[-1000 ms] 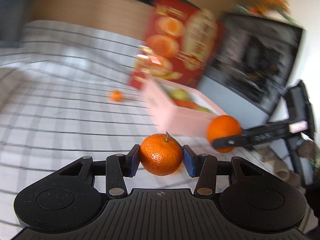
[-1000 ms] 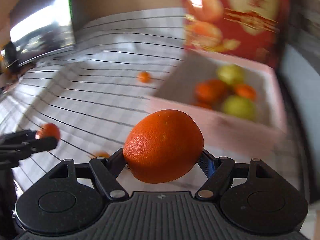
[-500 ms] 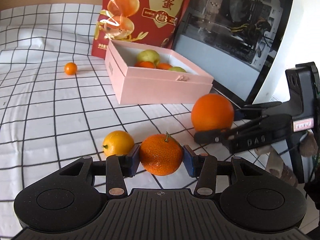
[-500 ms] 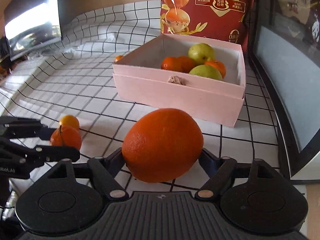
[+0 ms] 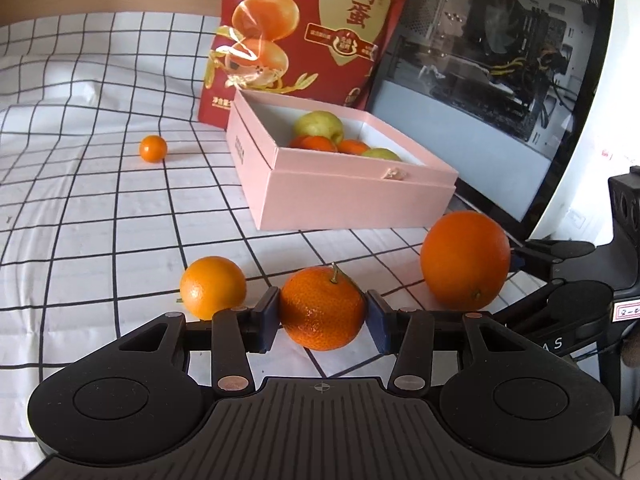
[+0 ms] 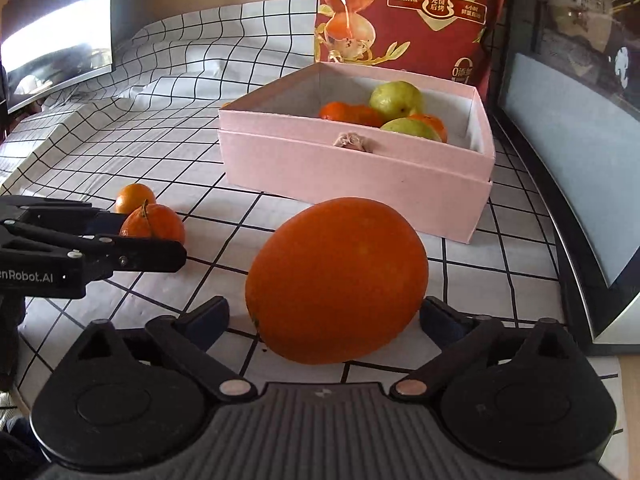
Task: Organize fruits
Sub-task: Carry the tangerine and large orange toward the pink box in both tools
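My left gripper (image 5: 322,316) is shut on a stemmed mandarin (image 5: 322,307) low over the checked cloth. My right gripper (image 6: 324,316) is shut on a big orange (image 6: 336,278), which also shows at the right of the left wrist view (image 5: 465,259). The pink box (image 5: 352,196) stands ahead, open, with green pears and oranges inside; it also shows in the right wrist view (image 6: 360,168). The left gripper and its mandarin (image 6: 152,222) show at the left of the right wrist view.
A loose orange (image 5: 212,286) lies just left of my left gripper, and a small one (image 5: 153,148) lies farther back. A red snack bag (image 5: 304,36) stands behind the box. A glass-sided computer case (image 5: 480,80) stands on the right.
Both grippers have come down toward the cloth with their fruit. The view has steadied and the box now looks farther ahead.
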### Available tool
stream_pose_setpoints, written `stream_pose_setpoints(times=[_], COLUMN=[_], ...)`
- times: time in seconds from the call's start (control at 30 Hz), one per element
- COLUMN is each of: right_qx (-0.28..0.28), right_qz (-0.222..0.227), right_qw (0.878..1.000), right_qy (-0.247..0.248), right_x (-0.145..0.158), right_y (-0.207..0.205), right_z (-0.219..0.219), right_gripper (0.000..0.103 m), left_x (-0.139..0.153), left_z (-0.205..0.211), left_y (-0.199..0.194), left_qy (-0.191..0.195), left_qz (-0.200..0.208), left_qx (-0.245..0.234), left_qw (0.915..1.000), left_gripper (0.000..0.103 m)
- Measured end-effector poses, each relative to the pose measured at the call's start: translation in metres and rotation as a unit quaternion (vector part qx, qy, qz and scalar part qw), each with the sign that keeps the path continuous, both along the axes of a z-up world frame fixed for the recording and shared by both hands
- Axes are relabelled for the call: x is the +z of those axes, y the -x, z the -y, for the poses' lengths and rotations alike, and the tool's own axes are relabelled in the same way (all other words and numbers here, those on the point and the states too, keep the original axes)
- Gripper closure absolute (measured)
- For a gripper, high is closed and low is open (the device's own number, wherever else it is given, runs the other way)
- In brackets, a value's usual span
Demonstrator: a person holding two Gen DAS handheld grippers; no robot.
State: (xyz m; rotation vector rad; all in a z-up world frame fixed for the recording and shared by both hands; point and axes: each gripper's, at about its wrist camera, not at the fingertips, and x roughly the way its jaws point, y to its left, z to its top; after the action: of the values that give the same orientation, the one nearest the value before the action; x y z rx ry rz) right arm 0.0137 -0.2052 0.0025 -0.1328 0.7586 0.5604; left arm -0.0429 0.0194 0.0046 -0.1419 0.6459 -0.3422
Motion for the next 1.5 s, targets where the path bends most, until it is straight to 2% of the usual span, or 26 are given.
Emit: stream_pose_setpoints(times=[0.13, 0.27, 0.37, 0.47, 0.5, 0.53, 0.7, 0.83, 0.97, 1.1, 1.2, 1.5], right_qx=[-0.011, -0.013, 0.0, -0.008, -0.012, -0.019, -0.027, -0.028, -0.026, -0.029, -0.033, -0.005], right_qz=[0.0, -0.014, -0.028, -0.042, -0.04, -0.036, -0.038, -0.016, -0.015, -0.026, -0.006, -0.014], right_qw=[1.0, 1.0, 1.0, 0.999, 0.999, 0.999, 0.998, 0.999, 0.999, 0.999, 0.999, 1.0], right_qy=[-0.001, 0.006, 0.009, -0.024, -0.023, -0.019, -0.033, -0.025, -0.023, -0.011, 0.007, -0.027], right_x=[-0.001, 0.002, 0.005, 0.009, 0.01, 0.01, 0.014, 0.02, 0.02, 0.01, 0.006, 0.01], right_y=[0.001, -0.002, -0.008, -0.014, -0.014, -0.015, -0.01, 0.002, 0.006, 0.004, 0.007, 0.011], right_z=[-0.001, -0.003, -0.006, 0.002, 0.005, 0.007, 0.032, 0.044, 0.05, 0.046, 0.041, 0.035], right_gripper=[0.0, 0.0, 0.0, 0.004, 0.009, 0.009, 0.009, 0.009, 0.009, 0.009, 0.009, 0.009], left_x=[0.001, 0.001, 0.0, 0.0, 0.0, -0.001, -0.001, -0.001, -0.001, -0.001, -0.002, -0.002], left_z=[0.007, 0.01, 0.019, 0.027, 0.029, 0.03, 0.029, 0.029, 0.031, 0.029, 0.026, 0.026], left_y=[0.0, -0.006, -0.01, -0.013, -0.013, -0.014, -0.014, -0.015, -0.016, -0.015, -0.015, -0.016], left_qy=[-0.023, -0.024, -0.042, -0.066, -0.072, -0.075, -0.071, -0.069, -0.075, -0.068, -0.053, -0.051], left_qz=[0.002, 0.0, 0.001, 0.004, 0.005, 0.005, 0.005, 0.004, 0.005, 0.005, 0.003, 0.003], left_qx=[0.003, 0.01, 0.008, 0.008, 0.008, 0.009, 0.008, 0.007, 0.005, 0.006, 0.007, 0.008], left_qw=[0.9997, 0.9997, 0.9991, 0.9978, 0.9973, 0.9972, 0.9974, 0.9976, 0.9972, 0.9976, 0.9986, 0.9987], left_gripper=[0.052, 0.052, 0.052, 0.052, 0.052, 0.052, 0.052, 0.052, 0.052, 0.052, 0.052, 0.052])
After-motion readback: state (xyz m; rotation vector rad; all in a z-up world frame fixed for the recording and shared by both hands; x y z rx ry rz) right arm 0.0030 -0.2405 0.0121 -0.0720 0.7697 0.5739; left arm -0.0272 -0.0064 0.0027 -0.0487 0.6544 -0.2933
